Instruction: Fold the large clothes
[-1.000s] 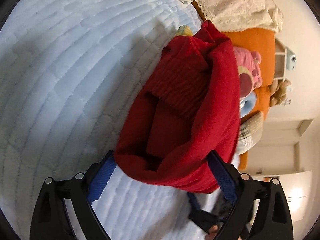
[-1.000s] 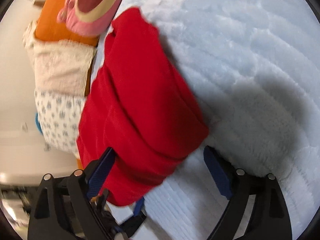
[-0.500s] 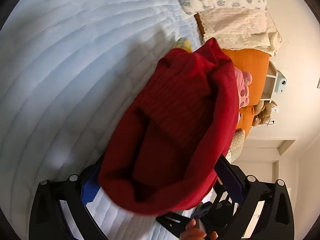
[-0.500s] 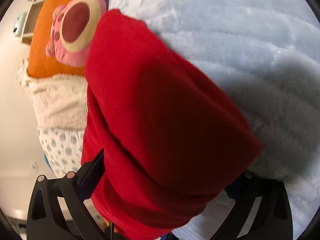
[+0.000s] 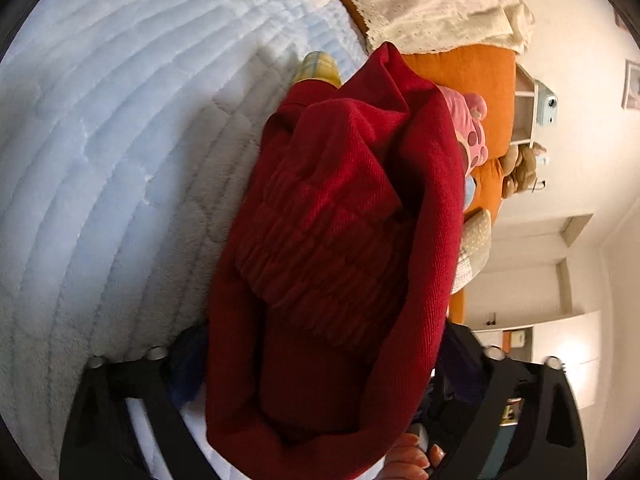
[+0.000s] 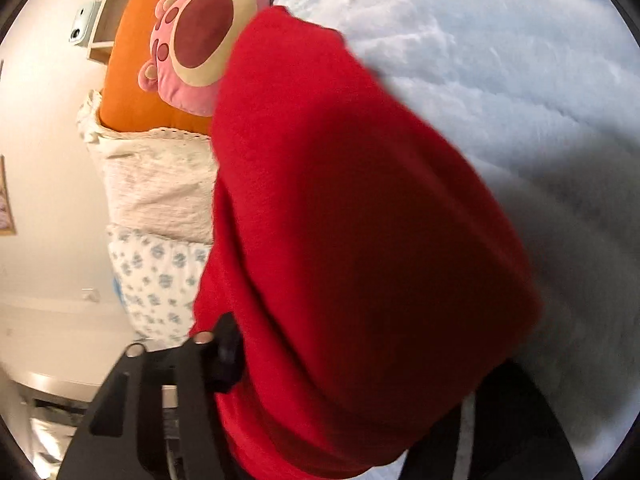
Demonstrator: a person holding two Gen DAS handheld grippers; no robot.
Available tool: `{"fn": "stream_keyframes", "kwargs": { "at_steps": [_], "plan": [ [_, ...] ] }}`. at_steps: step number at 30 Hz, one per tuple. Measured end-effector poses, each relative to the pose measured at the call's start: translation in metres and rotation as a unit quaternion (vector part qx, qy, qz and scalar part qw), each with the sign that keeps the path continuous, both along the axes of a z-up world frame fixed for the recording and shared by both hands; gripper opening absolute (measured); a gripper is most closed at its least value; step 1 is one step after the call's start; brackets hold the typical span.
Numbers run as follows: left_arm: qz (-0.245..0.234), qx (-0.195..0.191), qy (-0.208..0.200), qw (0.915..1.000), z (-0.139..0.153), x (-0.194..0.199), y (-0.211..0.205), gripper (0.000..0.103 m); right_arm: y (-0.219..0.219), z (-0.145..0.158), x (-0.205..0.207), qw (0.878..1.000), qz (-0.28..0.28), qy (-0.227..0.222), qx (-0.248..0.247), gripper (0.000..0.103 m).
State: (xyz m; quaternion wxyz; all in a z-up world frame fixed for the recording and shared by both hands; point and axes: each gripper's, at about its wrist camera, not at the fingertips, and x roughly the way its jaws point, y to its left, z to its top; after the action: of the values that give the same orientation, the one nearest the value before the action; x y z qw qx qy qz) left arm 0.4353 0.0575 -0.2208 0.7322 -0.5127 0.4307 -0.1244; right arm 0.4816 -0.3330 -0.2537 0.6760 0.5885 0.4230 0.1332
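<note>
The folded red garment (image 5: 340, 264) lies on the pale blue quilted bedspread (image 5: 100, 128), a thick bundle whose near end sits between the fingers of both grippers. In the left wrist view the left gripper (image 5: 320, 364) has one finger on each side of the bundle, the ribbed knit band facing up just ahead of the fingers; its jaws are closing, and the blue pads are mostly hidden by the cloth, so whether they already press on it cannot be told. A hand (image 5: 412, 456) shows below the bundle, at the near edge between the two fingers. In the right wrist view the right gripper (image 6: 360, 356) likewise straddles the garment (image 6: 360, 240), its jaws closing with the cloth between them; the fabric covers both pads, and contact cannot be confirmed. Beyond the fingertips, past the far end of the bundle, sit a pink plush toy (image 6: 200, 40), an orange cushion (image 6: 132, 68), a cream lace-edged cloth (image 6: 156, 188) and a blue-flowered pillow (image 6: 160, 280). No brand, label or readable writing shows on the garment or anything around it.
</note>
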Motion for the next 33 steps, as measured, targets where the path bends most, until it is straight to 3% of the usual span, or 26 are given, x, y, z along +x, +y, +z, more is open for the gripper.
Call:
{"fn": "stream_keyframes", "kwargs": {
  "at_steps": [2,5,15,22,29,33],
  "plan": [
    [-0.004,0.003,-0.005,1.0000,0.000,-0.001,0.000,0.072,0.002,0.008,0.002,0.999,0.015,-0.020,-0.023,0.043],
    [-0.039,-0.009,-0.018,0.9990,0.002,0.002,0.006,0.063,0.001,0.016,0.005,0.999,0.031,-0.035,-0.023,0.039],
    [-0.065,0.010,-0.048,0.9967,0.040,-0.001,-0.001,0.059,-0.006,0.054,-0.004,0.993,0.062,-0.089,-0.055,0.034],
    [-0.070,0.001,-0.069,0.9951,0.076,-0.013,-0.010,0.059,-0.014,0.105,-0.013,0.986,0.068,-0.129,-0.084,0.033],
    [-0.100,0.030,-0.112,0.9881,0.145,-0.032,-0.063,0.059,-0.064,0.162,-0.033,0.980,0.054,-0.170,-0.093,0.033],
    [-0.137,0.052,-0.170,0.9745,0.202,-0.039,-0.123,0.059,-0.130,0.208,-0.049,0.971,0.025,-0.218,-0.098,0.033]
  ]
}}
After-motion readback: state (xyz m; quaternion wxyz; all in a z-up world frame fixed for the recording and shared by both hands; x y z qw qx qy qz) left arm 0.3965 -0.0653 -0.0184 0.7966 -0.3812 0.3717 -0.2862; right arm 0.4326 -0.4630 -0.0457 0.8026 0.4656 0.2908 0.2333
